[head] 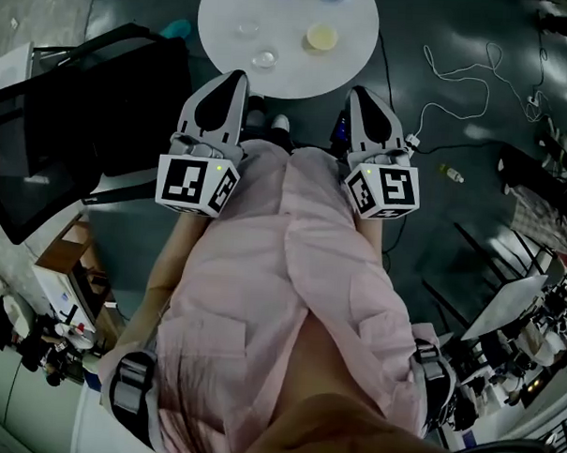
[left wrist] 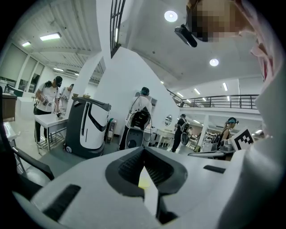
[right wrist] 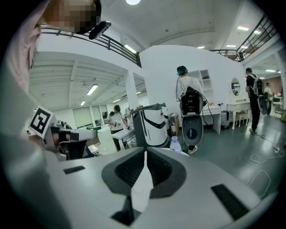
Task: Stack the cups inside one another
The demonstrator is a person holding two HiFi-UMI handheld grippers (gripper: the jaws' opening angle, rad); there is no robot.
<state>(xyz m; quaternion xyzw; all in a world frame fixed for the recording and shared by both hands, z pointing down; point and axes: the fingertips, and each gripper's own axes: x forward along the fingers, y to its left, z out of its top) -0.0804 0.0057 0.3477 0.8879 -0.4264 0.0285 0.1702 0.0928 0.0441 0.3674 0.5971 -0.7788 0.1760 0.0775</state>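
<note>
Holding at the table, as I read it from my station:

- Left gripper (head: 235,80): jaws pressed together, nothing between them. Its tip sits at the near rim of the table. Its own view shows the pads meeting in a single line.
- Right gripper (head: 358,93): jaws likewise together and empty, tip just short of the same rim. It is level with the left one, with my operator's pink garment (head: 280,296) between and below them.
- Round white table (head: 352,60): directly ahead of both grippers.
- Yellow cup (head: 321,37): on the table, right of centre, standing alone.
- Clear cup (head: 265,59): nearest the rim on my side, apart from the yellow cup.
- Second clear cup (head: 246,27): further back and to the left, near the first clear cup but not touching it. I count three cups, none nested in another.
- Black chair (head: 82,118): on the floor to the left of the table.
- White cable (head: 458,102): looped on the dark floor to the right.
- Plastic bottle (right wrist: 175,144): seen past the right gripper's closed tips
</note>
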